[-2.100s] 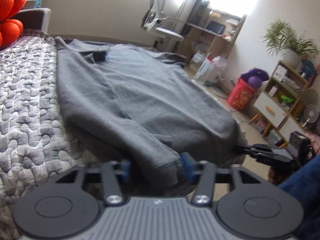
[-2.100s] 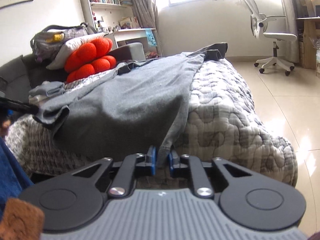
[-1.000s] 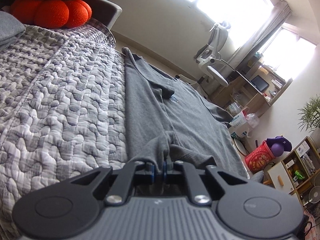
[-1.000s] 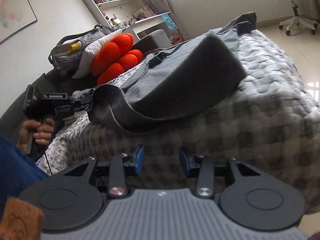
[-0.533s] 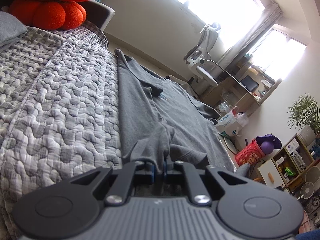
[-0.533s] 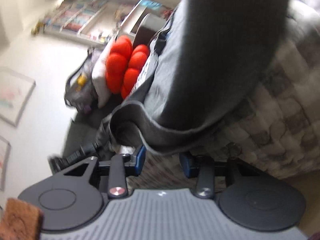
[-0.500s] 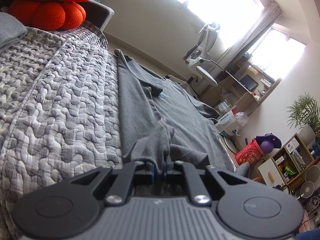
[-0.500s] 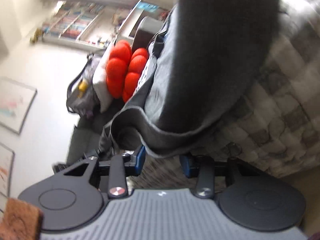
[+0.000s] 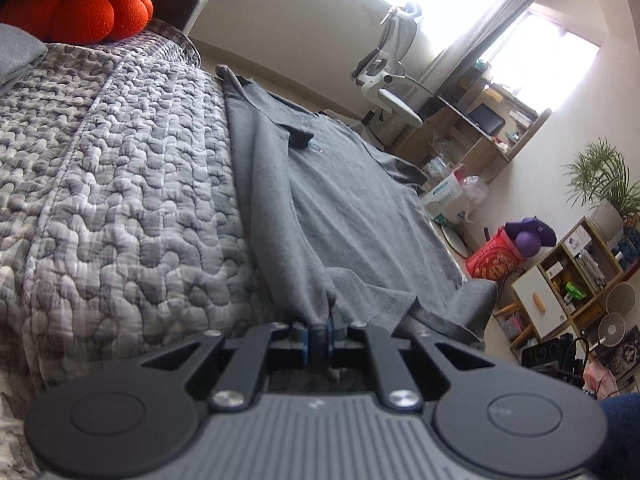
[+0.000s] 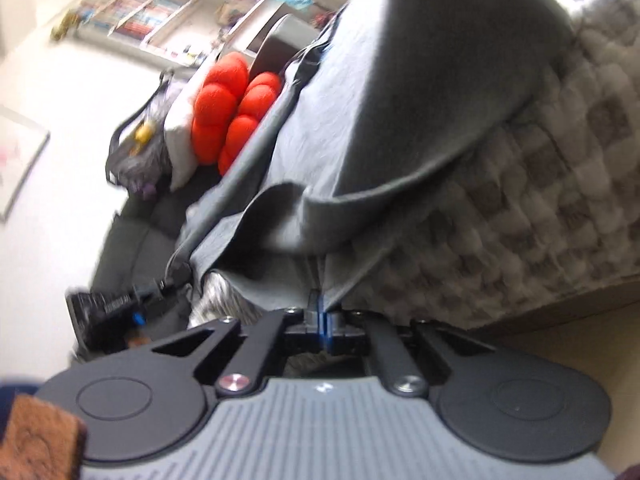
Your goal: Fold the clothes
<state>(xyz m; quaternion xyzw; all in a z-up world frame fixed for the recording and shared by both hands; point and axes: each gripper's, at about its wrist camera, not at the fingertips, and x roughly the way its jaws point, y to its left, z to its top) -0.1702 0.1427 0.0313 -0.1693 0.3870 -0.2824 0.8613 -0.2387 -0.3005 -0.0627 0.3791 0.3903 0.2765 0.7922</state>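
A grey shirt (image 9: pixel 352 200) lies spread along the quilted bed (image 9: pixel 120 200), collar far, hem near. My left gripper (image 9: pixel 318 338) is shut on a bunched bit of the hem at the bed's near edge. In the right wrist view, which is tilted and blurred, the shirt (image 10: pixel 420 100) hangs over the bed's side with its hem curled. My right gripper (image 10: pixel 322 328) has its jaws closing tight on a corner of that hem, with the cloth pinched between the blue pads. The left gripper (image 10: pixel 172 280) shows at the left there, holding the other end of the hem.
An orange knotted cushion (image 9: pixel 80 8) and a folded grey garment (image 9: pixel 16 56) sit at the bed's head. Beyond the bed are a white office chair (image 9: pixel 388 76), a desk, a red basket (image 9: pixel 496 256) and a shelf unit (image 9: pixel 560 292). A bag (image 10: pixel 136 148) rests by the cushion.
My right gripper's jaws went from open under the hanging hem to shut on it, and its view rolled. My left gripper kept its grip and shifted, drawing the hem along.
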